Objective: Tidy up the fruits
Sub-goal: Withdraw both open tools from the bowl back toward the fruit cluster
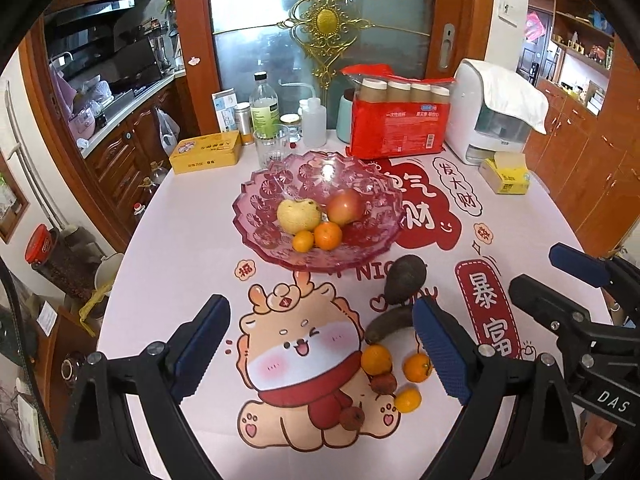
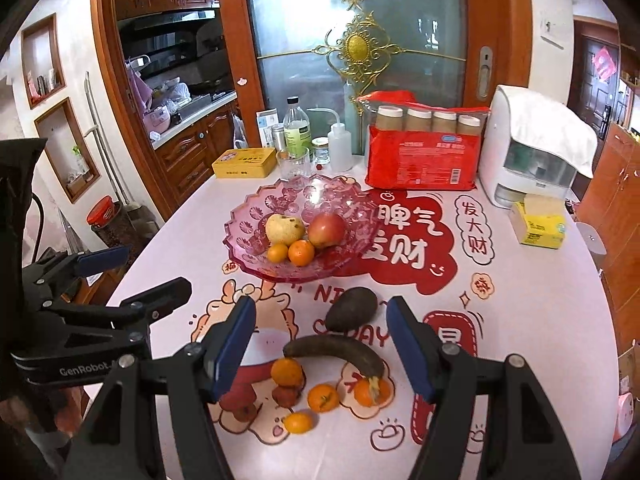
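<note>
Mid-sort: bowl part-filled, both grippers spread wide and holding nothing, loose fruit waiting on the table.

Table (image 2: 540,320) carries the pink glass bowl (image 2: 248,216), which holds a pear (image 2: 283,227), an apple (image 2: 326,230) and two small oranges. Nearer the grippers lie an avocado (image 2: 352,308), a blackened banana (image 2: 336,354) resting against an orange (image 2: 287,372), more small oranges and some dark red fruits. Right gripper (image 2: 320,348) hovers over that cluster with the banana between its fingers' line, not touching; left gripper (image 1: 320,352) hangs just beside. Next move, I'd judge: drop on one piece, clamp gently since the banana looks soft, and carry it to the bowl.
</note>
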`<state>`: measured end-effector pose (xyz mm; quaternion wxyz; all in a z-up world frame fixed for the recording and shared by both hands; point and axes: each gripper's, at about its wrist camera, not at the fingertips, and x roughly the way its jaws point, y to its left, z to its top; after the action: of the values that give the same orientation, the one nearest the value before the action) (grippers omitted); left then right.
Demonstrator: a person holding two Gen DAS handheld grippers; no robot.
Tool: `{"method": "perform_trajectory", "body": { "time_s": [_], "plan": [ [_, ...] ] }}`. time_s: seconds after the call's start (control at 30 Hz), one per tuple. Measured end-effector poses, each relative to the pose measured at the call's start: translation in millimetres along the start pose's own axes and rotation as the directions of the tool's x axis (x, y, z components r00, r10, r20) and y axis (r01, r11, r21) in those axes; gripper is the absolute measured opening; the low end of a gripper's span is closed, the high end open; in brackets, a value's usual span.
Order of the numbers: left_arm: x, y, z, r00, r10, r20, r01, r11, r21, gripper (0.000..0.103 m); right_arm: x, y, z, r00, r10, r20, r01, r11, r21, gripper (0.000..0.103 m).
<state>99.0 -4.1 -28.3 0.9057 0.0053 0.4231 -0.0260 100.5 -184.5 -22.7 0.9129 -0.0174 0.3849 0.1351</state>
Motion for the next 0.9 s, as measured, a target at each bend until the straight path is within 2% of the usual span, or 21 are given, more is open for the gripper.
{"method": "perform_trajectory", "body": {
  "time_s": [0.27, 0.57, 0.9],
  "plan": [
    [15.0, -6.2, -19.9, 0.999, -0.004, -0.052, 0.004, 1.000, -0.012, 0.093, -1.0, -20.2, -25.8, 0.999, -0.034, -0.030, 0.035, 0.999, 0.020, 0.068],
    [52.0, -13.9, -39.7, 0.991, -0.011, -0.134, 0.011, 1.000, 0.002, 0.092, 16.8, -51.3, -54.3, 0.993, -0.071, -0.095, 0.080, 0.993, 0.092, 0.068],
    [116.2, -17.6, -59.8, 0.964, -0.047, -0.261, 0.051, 0.999, 0.007, 0.092, 62.7, -73.3, -93.0, 0.974, -0.076, -0.212, 0.113, 0.979, 0.167, 0.068]
  ]
}}
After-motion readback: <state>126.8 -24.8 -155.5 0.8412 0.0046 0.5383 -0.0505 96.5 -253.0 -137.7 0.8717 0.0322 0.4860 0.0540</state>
